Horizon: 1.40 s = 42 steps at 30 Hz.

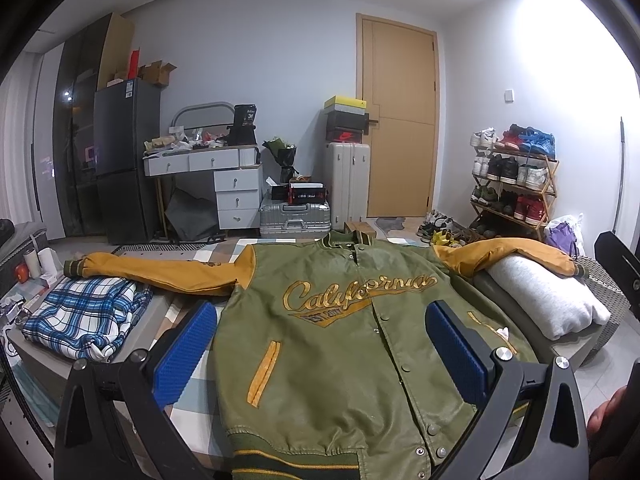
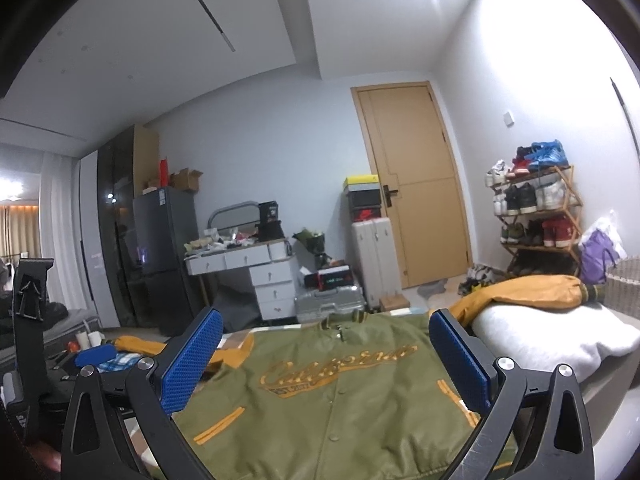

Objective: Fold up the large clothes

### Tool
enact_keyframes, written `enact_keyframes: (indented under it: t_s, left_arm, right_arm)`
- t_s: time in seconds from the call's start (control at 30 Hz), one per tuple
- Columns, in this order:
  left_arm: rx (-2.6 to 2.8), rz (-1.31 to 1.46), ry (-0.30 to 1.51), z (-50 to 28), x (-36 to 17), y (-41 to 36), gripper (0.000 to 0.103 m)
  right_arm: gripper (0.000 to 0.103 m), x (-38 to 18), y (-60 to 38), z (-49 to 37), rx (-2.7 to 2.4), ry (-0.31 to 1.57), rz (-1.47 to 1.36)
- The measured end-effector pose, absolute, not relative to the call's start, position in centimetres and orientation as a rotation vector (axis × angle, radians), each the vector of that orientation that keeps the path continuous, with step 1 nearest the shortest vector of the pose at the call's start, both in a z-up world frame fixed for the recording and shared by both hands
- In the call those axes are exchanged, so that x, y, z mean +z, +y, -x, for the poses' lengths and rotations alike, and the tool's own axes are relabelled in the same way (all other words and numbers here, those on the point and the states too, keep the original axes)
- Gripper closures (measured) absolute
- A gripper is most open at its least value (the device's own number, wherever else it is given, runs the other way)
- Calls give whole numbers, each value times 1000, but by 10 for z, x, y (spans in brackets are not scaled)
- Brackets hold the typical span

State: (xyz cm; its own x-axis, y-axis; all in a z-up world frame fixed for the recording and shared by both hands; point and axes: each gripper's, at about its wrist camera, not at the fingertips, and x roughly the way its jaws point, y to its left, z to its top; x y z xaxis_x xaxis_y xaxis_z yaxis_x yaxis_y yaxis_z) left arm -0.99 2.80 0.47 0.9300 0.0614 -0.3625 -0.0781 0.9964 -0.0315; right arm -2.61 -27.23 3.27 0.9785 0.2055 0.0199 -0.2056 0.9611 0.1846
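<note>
One folded plaid garment [image 1: 90,316] is seen at the left, then one green jacket [image 1: 344,344] laid flat, front up, two mustard sleeves spread, and one grey folded garment [image 1: 548,296] under the right sleeve [image 1: 516,258]. The left gripper [image 1: 320,348] and the right gripper [image 2: 326,360] are held above the jacket, both released, nothing grasped

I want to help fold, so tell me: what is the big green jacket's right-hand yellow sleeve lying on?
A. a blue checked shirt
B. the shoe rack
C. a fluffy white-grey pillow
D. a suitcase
C: the jacket is spread flat with its front up, and its yellow sleeve on that side drapes over the pillow, as the right wrist view also shows.
</note>
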Motion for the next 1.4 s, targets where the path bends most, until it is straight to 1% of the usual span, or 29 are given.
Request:
enact_keyframes:
  t_s: [0.17, 0.37, 0.53, 0.63, 0.7, 0.83, 0.93, 1.07, 1.1, 1.17, 1.37, 1.4]
  left_arm:
    - [74, 47, 371, 9, 4, 28, 1]
    - [55, 35, 367, -3, 13, 29, 1]
    - [28, 46, 377, -18, 12, 32, 1]
    - [17, 19, 401, -31, 2, 26, 1]
    - [6, -14, 418, -43, -8, 18, 1]
    - [-7, -52, 462, -62, -25, 8, 1]
    - [-30, -63, 500, -73, -34, 5, 1]
    - [-45, -100, 532, -82, -38, 1, 1]
    - [-46, -107, 537, -83, -38, 0, 1]
    - [-54, -117, 550, -87, -40, 0, 1]
    - [-65, -122, 603, -96, -49, 3, 1]
    - [-62, -126, 609, -97, -50, 4, 1]
  right_arm:
    - [0, 32, -280, 23, 224, 12, -230]
    - [0, 33, -287, 16, 167, 15, -189]
    - [0, 37, -321, -6, 162, 56, -216]
    - [0, 36, -360, -32, 128, 107, -238]
    - [0, 31, -401, -57, 119, 158, -303]
    - [0, 14, -480, -110, 23, 306, -441]
    - [0, -11, -551, -154, -16, 427, -627]
    - [1, -46, -614, -187, -84, 529, -816]
    - [5, -51, -624, -191, -83, 542, -857]
    - [5, -58, -640, -198, -91, 548, -909]
    - [5, -66, -662, -227, -178, 598, -923]
    - [14, -66, -665, -234, -189, 619, -929]
